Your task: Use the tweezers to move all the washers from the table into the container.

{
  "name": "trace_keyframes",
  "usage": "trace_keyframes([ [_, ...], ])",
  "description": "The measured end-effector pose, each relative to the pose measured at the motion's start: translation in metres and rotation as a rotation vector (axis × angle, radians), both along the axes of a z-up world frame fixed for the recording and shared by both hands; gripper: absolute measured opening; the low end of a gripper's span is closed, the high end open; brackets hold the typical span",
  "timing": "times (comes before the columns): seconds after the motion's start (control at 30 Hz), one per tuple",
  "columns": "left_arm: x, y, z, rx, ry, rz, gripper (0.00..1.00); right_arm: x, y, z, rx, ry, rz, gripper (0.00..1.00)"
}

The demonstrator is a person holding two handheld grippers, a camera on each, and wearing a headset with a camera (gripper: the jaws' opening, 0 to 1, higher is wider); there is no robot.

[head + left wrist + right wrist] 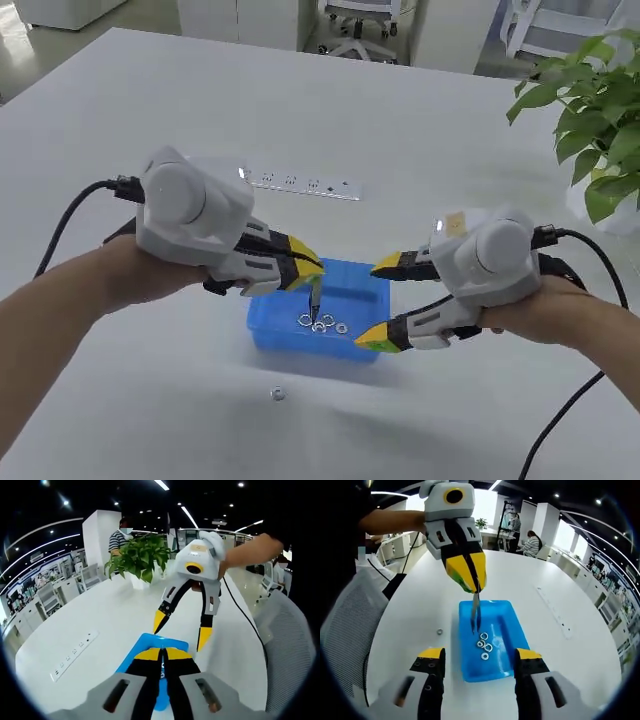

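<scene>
A blue container (pixel 350 290) sits on the white table, with several washers (pixel 321 323) lying in it. One more washer (pixel 278 394) lies on the table in front of it. My left gripper (pixel 305 266) is shut on the tweezers (pixel 315 298), which point down into the container just above the washers. I cannot tell whether the tips hold a washer. My right gripper (pixel 378 305) stands open at the container's right side. The right gripper view shows the tweezers (pixel 476 612), the washers (pixel 484 647) and the loose washer (pixel 439 631).
A white power strip (pixel 300 185) lies behind the container. A potted plant (pixel 600 110) stands at the table's right edge. Cables trail from both grippers. Office chairs stand beyond the far table edge, and people stand in the background of the gripper views.
</scene>
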State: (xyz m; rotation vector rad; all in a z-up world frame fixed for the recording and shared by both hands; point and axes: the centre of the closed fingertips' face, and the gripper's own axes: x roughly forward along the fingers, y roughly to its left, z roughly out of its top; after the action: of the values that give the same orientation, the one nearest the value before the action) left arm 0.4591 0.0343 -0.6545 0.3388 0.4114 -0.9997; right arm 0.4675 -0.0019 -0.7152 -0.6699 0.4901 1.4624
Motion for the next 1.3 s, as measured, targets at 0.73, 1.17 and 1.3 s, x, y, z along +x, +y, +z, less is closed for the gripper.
trace_keyframes([
  [0.73, -0.019, 0.007, 0.012, 0.02, -0.002, 0.019, 0.05, -0.019, -0.023, 0.005, 0.05, 0.032, -0.116, 0.89],
  [1.17, -0.027, 0.012, 0.017, 0.028, -0.003, 0.028, 0.05, -0.027, -0.028, 0.007, 0.061, 0.027, -0.126, 0.91],
  [1.3, -0.032, 0.012, 0.016, 0.029, 0.001, 0.027, 0.05, -0.03, -0.028, 0.007, 0.069, 0.027, -0.13, 0.94],
])
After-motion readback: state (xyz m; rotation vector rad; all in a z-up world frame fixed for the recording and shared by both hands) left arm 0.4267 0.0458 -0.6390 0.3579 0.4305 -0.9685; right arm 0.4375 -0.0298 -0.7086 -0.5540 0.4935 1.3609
